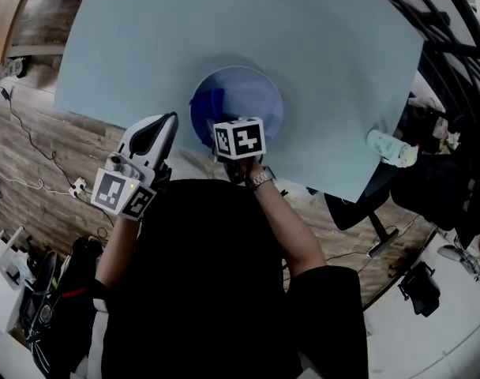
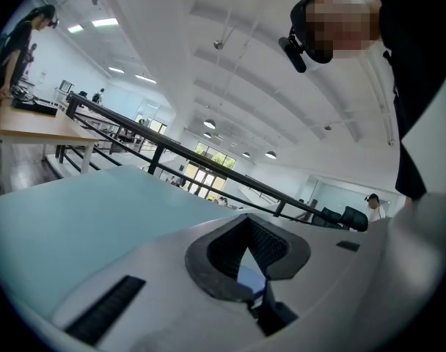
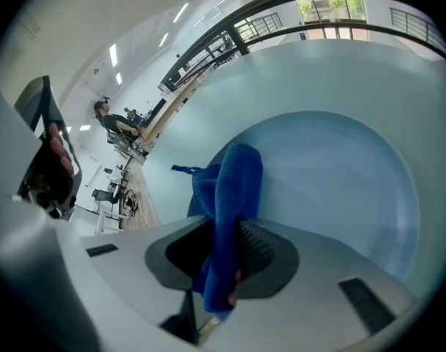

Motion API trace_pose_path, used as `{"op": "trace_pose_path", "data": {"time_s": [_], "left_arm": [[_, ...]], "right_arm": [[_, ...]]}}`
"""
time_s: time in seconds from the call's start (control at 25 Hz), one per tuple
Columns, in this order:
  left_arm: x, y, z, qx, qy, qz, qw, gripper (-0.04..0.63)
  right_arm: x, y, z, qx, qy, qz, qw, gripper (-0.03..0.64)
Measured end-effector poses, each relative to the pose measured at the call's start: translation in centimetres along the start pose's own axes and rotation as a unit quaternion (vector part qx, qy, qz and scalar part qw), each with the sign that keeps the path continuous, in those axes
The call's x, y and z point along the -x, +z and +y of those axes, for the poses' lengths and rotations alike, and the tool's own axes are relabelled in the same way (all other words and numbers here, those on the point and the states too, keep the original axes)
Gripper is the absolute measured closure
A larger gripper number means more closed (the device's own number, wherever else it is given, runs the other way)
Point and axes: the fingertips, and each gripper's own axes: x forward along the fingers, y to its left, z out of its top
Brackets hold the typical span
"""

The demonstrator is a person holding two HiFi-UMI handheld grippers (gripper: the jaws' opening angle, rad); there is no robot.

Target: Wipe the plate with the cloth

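The right gripper (image 3: 224, 249) had its jaws clamped on the blue cloth (image 3: 230, 189). The cloth's free fold reached forward over the left part of the pale blue plate (image 3: 340, 189), which sat on the counter (image 1: 335, 61) near its front edge. The left gripper (image 2: 246, 259), jaws closed on nothing, hovered to the plate's left, clear of the rim. A good wipe would probably mean pressing the cloth flat onto the plate, sweeping overlapping arcs from rim to centre, and holding the hard jaw tips off the surface. Steadying the rim with the left gripper might stop the plate sliding.
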Motion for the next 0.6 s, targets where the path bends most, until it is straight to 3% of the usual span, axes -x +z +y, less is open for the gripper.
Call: {"op": "trace_pose_path", "data": {"time_s": [0.32,0.6], "left_arm": [[0.6,-0.3,-1.5,-0.002,0.006,-0.006,1.0,0.595],[1.2,-0.7,-2.1,-0.002,0.014,-0.008,0.9999,0.595]], "right_arm": [[3.3,3.1,-4.4,0.058,-0.047,-0.014,0.997,0.537],[5.0,3.7,-8.0,0.115,-0.09,0.01,0.989,0.537]]}}
